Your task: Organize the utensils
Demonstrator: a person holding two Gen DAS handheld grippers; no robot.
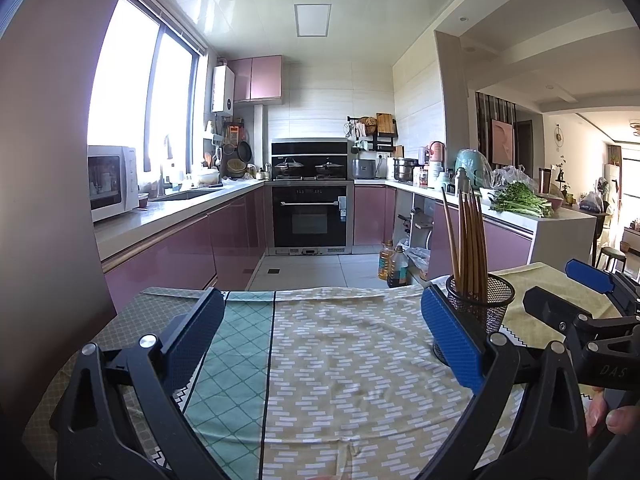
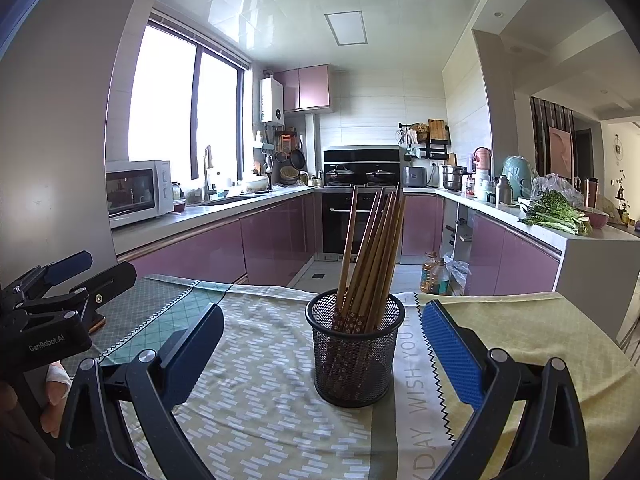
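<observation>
A round black wire-mesh cup (image 2: 355, 350) stands upright on the patterned cloth (image 2: 260, 380), with slim brown wooden chopsticks (image 2: 374, 248) inside, tips down, leaning up and right. The right gripper (image 2: 323, 346) sits level before it, blue pads wide apart, empty. The left gripper (image 1: 320, 342) is beside it, also spread, over bare cloth.

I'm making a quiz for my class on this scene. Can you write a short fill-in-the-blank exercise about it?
1. The wooden chopsticks stand in a black ____ holder.
2. Both the left claw and the right claw are ____.
3. The holder stands on a patterned ____ over the table.
4. A white ____ sits on the counter under the window.

Missing words: mesh; open; cloth; microwave
</observation>
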